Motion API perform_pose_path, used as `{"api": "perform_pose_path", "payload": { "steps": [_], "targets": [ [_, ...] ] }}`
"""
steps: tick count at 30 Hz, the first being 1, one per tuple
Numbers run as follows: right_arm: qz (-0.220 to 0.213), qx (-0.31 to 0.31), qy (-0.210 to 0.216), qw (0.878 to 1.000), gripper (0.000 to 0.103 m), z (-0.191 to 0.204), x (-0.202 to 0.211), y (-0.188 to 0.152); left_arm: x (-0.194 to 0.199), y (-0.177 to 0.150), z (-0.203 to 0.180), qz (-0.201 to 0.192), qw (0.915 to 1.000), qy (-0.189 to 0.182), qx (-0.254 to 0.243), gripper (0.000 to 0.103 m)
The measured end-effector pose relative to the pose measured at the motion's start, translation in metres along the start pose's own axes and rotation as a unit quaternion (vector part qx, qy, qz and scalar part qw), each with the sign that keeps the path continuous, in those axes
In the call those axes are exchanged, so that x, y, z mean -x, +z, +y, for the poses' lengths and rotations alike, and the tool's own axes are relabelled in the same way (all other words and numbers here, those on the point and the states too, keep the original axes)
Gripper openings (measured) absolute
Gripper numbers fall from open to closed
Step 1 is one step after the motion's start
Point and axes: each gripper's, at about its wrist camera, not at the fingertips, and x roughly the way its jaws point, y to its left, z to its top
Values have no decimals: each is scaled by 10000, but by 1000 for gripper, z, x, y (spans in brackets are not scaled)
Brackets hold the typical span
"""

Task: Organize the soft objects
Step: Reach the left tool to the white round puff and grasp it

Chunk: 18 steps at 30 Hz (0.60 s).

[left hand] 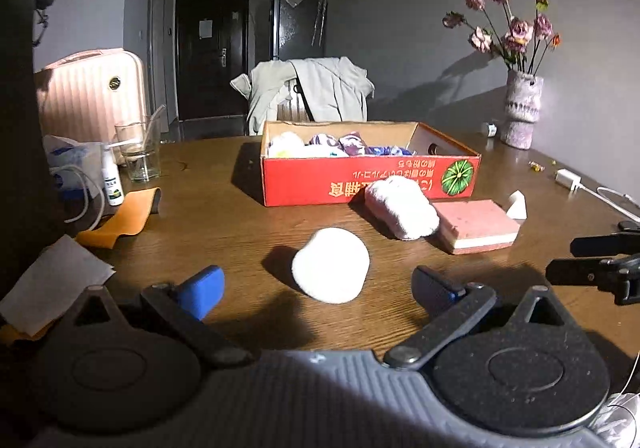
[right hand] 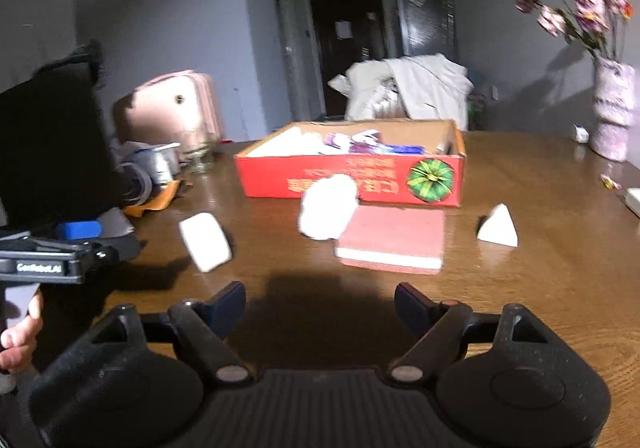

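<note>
Two grippers gape empty over table | left gripper (left hand: 316, 290) lines up on white pad (left hand: 331, 264) | right gripper (right hand: 320, 308) faces sponge (right hand: 394, 238) | box (left hand: 370, 177) behind | risk: jaws shove pad away
</note>
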Motion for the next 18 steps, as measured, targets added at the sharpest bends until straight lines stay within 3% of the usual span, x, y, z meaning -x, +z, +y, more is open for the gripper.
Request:
{"api": "perform_pose_path", "payload": {
  "steps": [10,13,15,18],
  "targets": [
    [-80,-405,-819,9958,81,-75,-37,29,-54,8,0,364,9992,76,143,102],
    [-101,-685,-963,9929,78,-103,-59,42,-68,13,2,436,9988,130,185,102],
    [-56,-903,-1034,9905,69,-120,-73,48,-76,15,7,485,9984,127,278,100],
    [3,-1111,-1137,9873,58,-138,-93,54,-84,16,11,577,9976,-12,373,75]
  ]
}}
